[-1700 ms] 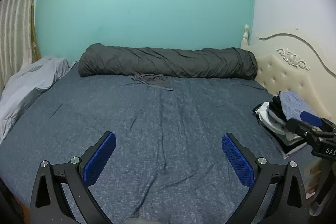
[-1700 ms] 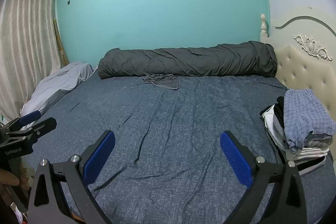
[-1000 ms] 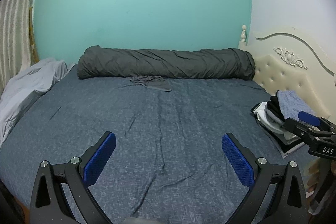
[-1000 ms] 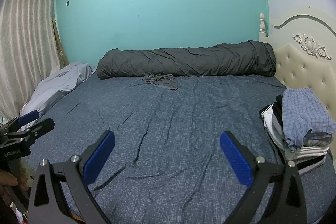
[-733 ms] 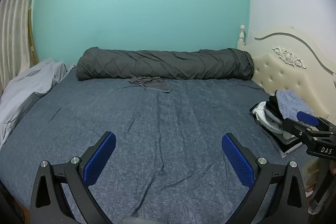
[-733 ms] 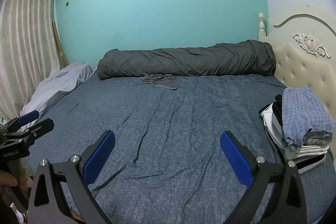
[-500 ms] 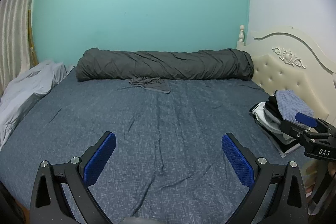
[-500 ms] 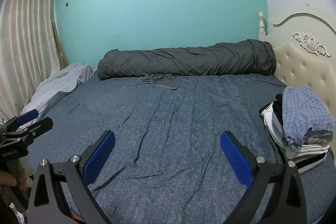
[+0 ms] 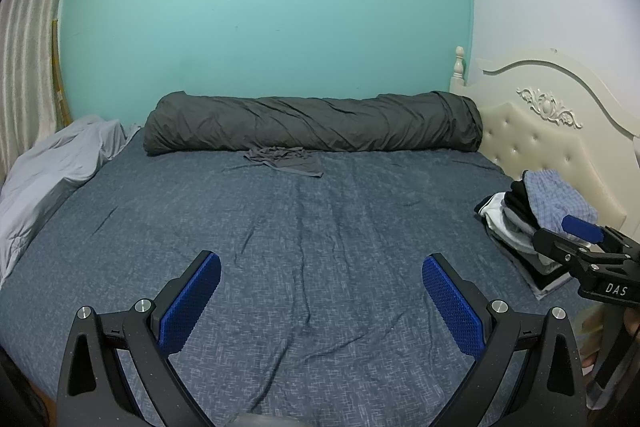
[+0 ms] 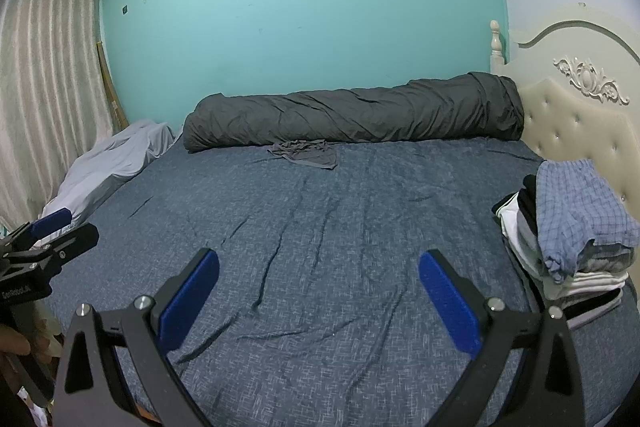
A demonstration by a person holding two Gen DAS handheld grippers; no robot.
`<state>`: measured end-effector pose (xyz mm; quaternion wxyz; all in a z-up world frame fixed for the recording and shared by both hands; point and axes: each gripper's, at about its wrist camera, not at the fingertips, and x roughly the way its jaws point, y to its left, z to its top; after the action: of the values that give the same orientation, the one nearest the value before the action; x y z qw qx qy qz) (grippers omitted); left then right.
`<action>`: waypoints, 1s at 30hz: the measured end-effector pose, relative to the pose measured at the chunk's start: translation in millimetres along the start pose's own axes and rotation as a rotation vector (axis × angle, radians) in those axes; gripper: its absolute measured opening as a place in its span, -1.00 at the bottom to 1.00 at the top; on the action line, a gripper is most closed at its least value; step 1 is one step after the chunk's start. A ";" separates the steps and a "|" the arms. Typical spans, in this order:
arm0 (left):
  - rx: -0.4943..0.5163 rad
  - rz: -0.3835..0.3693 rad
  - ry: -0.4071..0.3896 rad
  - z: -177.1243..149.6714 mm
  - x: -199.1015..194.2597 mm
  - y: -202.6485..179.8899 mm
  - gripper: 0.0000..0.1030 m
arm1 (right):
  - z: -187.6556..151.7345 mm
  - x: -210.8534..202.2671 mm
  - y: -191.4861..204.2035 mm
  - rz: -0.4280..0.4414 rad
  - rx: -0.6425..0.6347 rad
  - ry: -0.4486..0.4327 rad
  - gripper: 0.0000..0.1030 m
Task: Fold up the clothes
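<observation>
A crumpled grey garment (image 9: 286, 162) (image 10: 306, 153) lies at the far side of the blue bed (image 9: 304, 235) (image 10: 340, 227), just in front of a rolled dark grey duvet (image 9: 312, 127) (image 10: 356, 117). A stack of folded clothes (image 9: 532, 219) (image 10: 572, 247), topped by a blue checked piece, sits at the bed's right edge by the headboard. My left gripper (image 9: 320, 297) hangs open over the near part of the bed, holding nothing. My right gripper (image 10: 318, 297) is likewise open and empty, well short of the garment. Each gripper also shows at the edge of the other's view.
A light grey pillow or sheet (image 9: 48, 171) (image 10: 108, 163) is bunched at the bed's left edge. A cream padded headboard (image 9: 552, 143) (image 10: 580, 123) bounds the right side, a teal wall the far side, and a curtain (image 10: 44, 99) hangs at left.
Both views have tilted up slightly and drawn back a little; the garment and duvet sit lower and farther in frame. Both grippers stay open and empty.
</observation>
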<state>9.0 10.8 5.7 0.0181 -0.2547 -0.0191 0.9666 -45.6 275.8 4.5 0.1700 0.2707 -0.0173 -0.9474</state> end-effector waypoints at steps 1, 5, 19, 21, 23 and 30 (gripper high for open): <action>0.001 0.000 -0.001 0.5 0.1 -0.6 0.99 | -0.1 0.2 -0.5 0.000 0.001 0.000 0.96; 0.001 -0.002 -0.002 -0.3 0.6 -1.5 0.99 | -0.6 1.1 -2.5 0.000 0.003 0.001 0.96; 0.002 -0.010 -0.001 0.1 6.7 -11.1 0.99 | -1.4 5.0 -11.0 -0.007 0.014 0.008 0.96; 0.001 -0.014 -0.001 -0.7 7.0 -11.1 0.99 | -1.0 5.2 -12.0 -0.008 0.014 0.007 0.96; -0.001 -0.018 0.000 -1.8 7.2 -10.4 0.99 | -1.5 5.2 -12.3 -0.008 0.015 0.007 0.96; -0.004 -0.018 0.004 -2.0 10.5 -8.5 0.99 | -1.9 6.6 -13.8 -0.008 0.012 0.012 0.96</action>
<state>1.0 19.8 -0.7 0.0265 -0.2563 -0.0233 0.9659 -54.2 286.8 -2.2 0.1644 0.2774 -0.0211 -0.9463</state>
